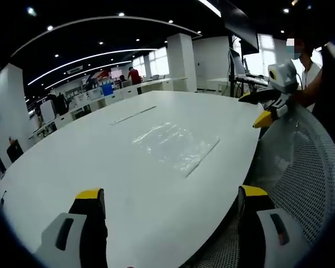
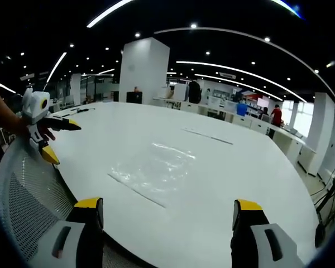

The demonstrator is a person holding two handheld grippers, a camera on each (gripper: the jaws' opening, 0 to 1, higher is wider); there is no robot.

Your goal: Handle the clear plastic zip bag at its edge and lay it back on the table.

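A clear plastic zip bag [image 1: 176, 145] lies flat on the white table [image 1: 100, 151], its zip strip toward the near edge. My left gripper [image 1: 170, 204] is open, jaws wide apart over the table's edge, short of the bag. From the other side the bag [image 2: 153, 170] rests ahead of my right gripper [image 2: 164, 215], also open and holding nothing. The right gripper [image 1: 268, 109] appears at the right of the left gripper view. The left gripper [image 2: 47, 139] appears at the left of the right gripper view.
A mesh chair back [image 1: 301, 167] stands against the table's near edge, also seen as the chair back [image 2: 28, 190]. A thin strip [image 1: 133, 115] lies farther across the table. White pillars [image 1: 181, 61], desks and people stand in the background.
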